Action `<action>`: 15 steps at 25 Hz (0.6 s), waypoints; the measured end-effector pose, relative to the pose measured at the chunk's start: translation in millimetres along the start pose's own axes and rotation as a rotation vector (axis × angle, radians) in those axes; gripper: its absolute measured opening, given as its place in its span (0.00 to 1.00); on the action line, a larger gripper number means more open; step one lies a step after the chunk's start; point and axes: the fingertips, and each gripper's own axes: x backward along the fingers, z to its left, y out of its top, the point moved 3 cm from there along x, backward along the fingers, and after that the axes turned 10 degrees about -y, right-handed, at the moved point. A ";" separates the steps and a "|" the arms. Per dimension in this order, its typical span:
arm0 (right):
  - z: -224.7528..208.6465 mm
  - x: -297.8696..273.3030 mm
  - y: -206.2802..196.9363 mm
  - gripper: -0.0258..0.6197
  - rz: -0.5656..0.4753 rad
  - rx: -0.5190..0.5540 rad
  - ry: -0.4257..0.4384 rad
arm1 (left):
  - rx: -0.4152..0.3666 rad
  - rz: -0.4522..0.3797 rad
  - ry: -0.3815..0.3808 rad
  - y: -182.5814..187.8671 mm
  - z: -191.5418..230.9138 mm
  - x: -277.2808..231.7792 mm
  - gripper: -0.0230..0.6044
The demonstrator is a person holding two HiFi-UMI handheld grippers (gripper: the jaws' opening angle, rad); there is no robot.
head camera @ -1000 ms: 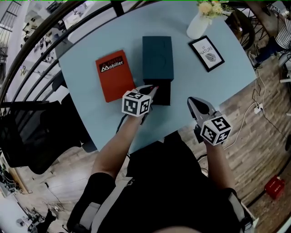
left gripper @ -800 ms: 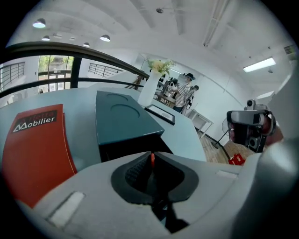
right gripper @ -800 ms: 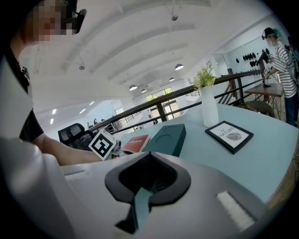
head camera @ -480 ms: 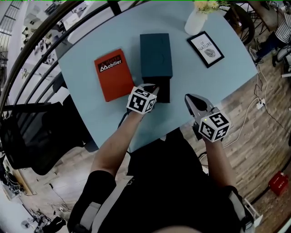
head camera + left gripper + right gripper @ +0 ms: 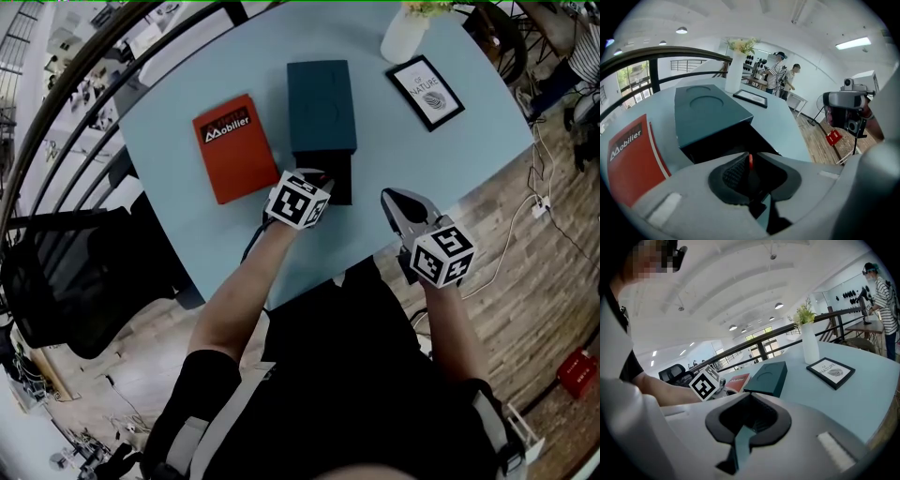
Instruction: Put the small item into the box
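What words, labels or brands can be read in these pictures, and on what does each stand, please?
"Mobilier": black band on the red book.
"NATURE": the framed print; the small word above it is too small to read.
The teal box shows no print.

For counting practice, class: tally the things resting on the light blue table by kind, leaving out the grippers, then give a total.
Box: 1
Red book: 1
Vase of flowers: 1
Framed picture: 1
Total: 4
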 end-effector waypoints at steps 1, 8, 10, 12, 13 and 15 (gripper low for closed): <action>1.1 0.2 -1.0 0.04 0.001 0.000 0.001 | -0.020 -0.006 0.012 -0.1 0.3 2.5 0.13; 10.0 3.4 -4.4 0.04 -0.004 0.005 0.001 | -0.153 0.013 0.068 -8.5 2.2 6.1 0.23; 13.2 5.2 -6.9 0.04 -0.004 0.003 -0.001 | -0.185 0.028 0.065 -10.8 0.7 2.7 0.23; 14.7 7.9 -11.4 0.04 -0.003 -0.002 -0.006 | -0.199 0.024 0.062 -9.9 -1.2 1.4 0.23; 14.8 9.5 -13.9 0.04 -0.002 -0.005 -0.010 | -0.199 0.022 0.064 -9.5 -1.3 2.0 0.23; 14.4 13.2 -18.0 0.04 -0.001 -0.013 -0.017 | -0.194 0.010 0.075 -8.2 0.2 5.1 0.23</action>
